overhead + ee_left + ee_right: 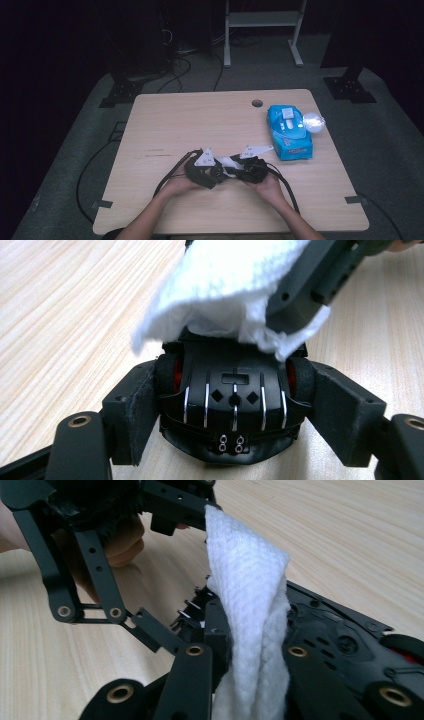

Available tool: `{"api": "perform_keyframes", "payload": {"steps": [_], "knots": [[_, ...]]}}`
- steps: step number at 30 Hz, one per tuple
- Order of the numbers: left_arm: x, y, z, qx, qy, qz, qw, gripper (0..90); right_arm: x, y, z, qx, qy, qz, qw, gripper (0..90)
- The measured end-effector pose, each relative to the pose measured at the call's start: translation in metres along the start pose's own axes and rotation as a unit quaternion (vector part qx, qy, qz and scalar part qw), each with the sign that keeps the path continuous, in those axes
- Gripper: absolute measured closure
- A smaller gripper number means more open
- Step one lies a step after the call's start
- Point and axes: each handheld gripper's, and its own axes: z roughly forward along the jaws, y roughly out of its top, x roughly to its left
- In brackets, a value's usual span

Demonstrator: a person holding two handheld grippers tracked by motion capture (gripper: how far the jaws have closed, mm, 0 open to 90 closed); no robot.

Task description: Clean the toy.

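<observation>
A black toy car (234, 405) with red wheel hubs sits on the table, and my left gripper (235, 412) is shut on its two sides. My right gripper (250, 680) is shut on a folded white wipe (250, 605), which lies against the top of the car (340, 635). In the left gripper view the wipe (220, 290) drapes over the car's far end, with the right gripper's jaw pressed on it. From above, both grippers meet near the table's front middle: left gripper (212, 172), right gripper (240, 170), wipe (227, 161) between them.
A blue pack of wipes (289, 131) lies to the right on the wooden table (190, 120), with a bright shiny round thing (314, 121) at its right edge. A cable hole (257, 103) is near the far edge. Cables trail from both grippers off the front.
</observation>
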Motion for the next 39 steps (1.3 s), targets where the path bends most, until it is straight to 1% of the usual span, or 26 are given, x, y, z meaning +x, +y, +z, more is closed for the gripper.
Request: {"api": "perform_keyframes", "payload": {"steps": [1, 2, 5, 7, 9, 10, 11, 12, 14, 15, 17, 19, 21, 23, 26, 28, 29, 30, 32, 33, 34, 35, 36, 37, 38, 39], "knots": [[0.000, 0.000, 0.000, -0.001, 0.001, 0.000, 1.0000, 25.1, -0.003, 0.000, -0.001, -0.001, -0.002, 0.001, 1.0000, 81.0], [0.001, 0.000, 0.000, -0.002, 0.001, 0.000, 1.0000, 25.1, -0.006, -0.001, -0.003, 0.002, -0.010, 0.002, 0.9999, 81.0], [0.002, -0.001, -0.001, -0.001, 0.000, -0.001, 1.0000, 25.1, -0.020, -0.006, -0.014, 0.003, -0.025, 0.018, 0.9995, 81.1], [0.003, -0.001, -0.001, -0.002, -0.002, -0.004, 1.0000, 25.1, -0.030, -0.011, -0.023, 0.002, -0.024, 0.045, 0.9987, 81.0], [0.005, -0.001, -0.001, -0.008, -0.010, -0.019, 0.9997, 24.8, -0.034, -0.014, -0.026, 0.003, -0.019, 0.059, 0.9981, 81.0], [0.007, -0.002, -0.002, -0.014, -0.016, -0.033, 0.9992, 24.5, -0.034, -0.015, -0.027, 0.004, -0.021, 0.058, 0.9981, 81.0], [0.009, -0.002, -0.003, -0.016, -0.025, -0.048, 0.9984, 22.7, -0.033, -0.015, -0.026, 0.006, -0.024, 0.052, 0.9984, 81.0], [0.011, -0.002, -0.003, -0.020, -0.031, -0.063, 0.9973, 20.3, -0.032, -0.015, -0.025, 0.011, -0.027, 0.044, 0.9986, 81.0], [0.014, -0.004, -0.003, -0.025, -0.041, -0.082, 0.9954, 19.0, -0.029, -0.015, -0.025, 0.013, -0.028, 0.036, 0.9989, 81.0], [0.016, -0.005, -0.003, -0.029, -0.050, -0.094, 0.9939, 18.4, -0.029, -0.015, -0.025, 0.014, -0.029, 0.030, 0.9991, 81.0], [0.019, -0.006, -0.002, -0.035, -0.059, -0.107, 0.9919, 18.0, -0.027, -0.016, -0.025, 0.015, -0.031, 0.015, 0.9993, 81.0], [0.020, -0.006, -0.002, -0.035, -0.065, -0.113, 0.9909, 17.9, -0.026, -0.016, -0.025, 0.014, -0.033, 0.006, 0.9993, 81.0], [0.022, -0.006, -0.002, -0.041, -0.073, -0.129, 0.9882, 17.1, -0.025, -0.016, -0.025, 0.017, -0.030, 0.002, 0.9994, 81.0], [0.023, -0.005, -0.002, -0.039, -0.074, -0.141, 0.9865, 16.0, -0.025, -0.017, -0.026, 0.018, -0.025, -0.001, 0.9995, 81.0], [0.027, -0.007, -0.001, -0.040, -0.080, -0.168, 0.9817, 16.0, -0.023, -0.018, -0.026, 0.016, -0.024, -0.008, 0.9995, 81.0], [0.031, -0.008, 0.000, -0.035, -0.078, -0.183, 0.9794, 16.0, -0.022, -0.018, -0.026, 0.016, -0.026, -0.017, 0.9994, 81.0], [0.032, -0.009, 0.001, -0.031, -0.077, -0.188, 0.9787, 16.1, -0.022, -0.019, -0.026, 0.015, -0.027, -0.019, 0.9994, 81.1], [0.033, -0.010, 0.002, -0.028, -0.078, -0.194, 0.9775, 16.1, -0.022, -0.019, -0.026, 0.015, -0.028, -0.023, 0.9992, 81.1], [0.035, -0.010, 0.002, -0.023, -0.084, -0.208, 0.9742, 16.1, -0.020, -0.019, -0.026, 0.014, -0.032, -0.033, 0.9988, 81.2], [0.035, -0.011, 0.004, -0.025, -0.086, -0.210, 0.9735, 16.1, -0.018, -0.020, -0.026, 0.015, -0.033, -0.038, 0.9986, 81.2], [0.035, -0.010, 0.004, -0.021, -0.090, -0.213, 0.9727, 16.2, -0.017, -0.020, -0.026, 0.016, -0.034, -0.042, 0.9984, 81.3], [0.035, -0.010, 0.005, -0.019, -0.093, -0.216, 0.9717, 17.0, -0.017, -0.020, -0.027, 0.017, -0.035, -0.046, 0.9982, 81.3], [0.034, -0.010, 0.006, -0.023, -0.099, -0.219, 0.9705, 18.1, -0.016, -0.021, -0.027, 0.018, -0.035, -0.048, 0.9981, 81.3], [0.034, -0.010, 0.006, -0.022, -0.108, -0.223, 0.9686, 22.0, -0.016, -0.021, -0.027, 0.017, -0.036, -0.052, 0.9979, 81.4], [0.034, -0.009, 0.006, -0.017, -0.111, -0.226, 0.9677, 24.1, -0.015, -0.022, -0.027, 0.016, -0.037, -0.053, 0.9978, 81.4], [0.034, -0.009, 0.006, -0.014, -0.113, -0.228, 0.9670, 24.3, -0.015, -0.022, -0.027, 0.015, -0.037, -0.055, 0.9977, 81.4]]}}
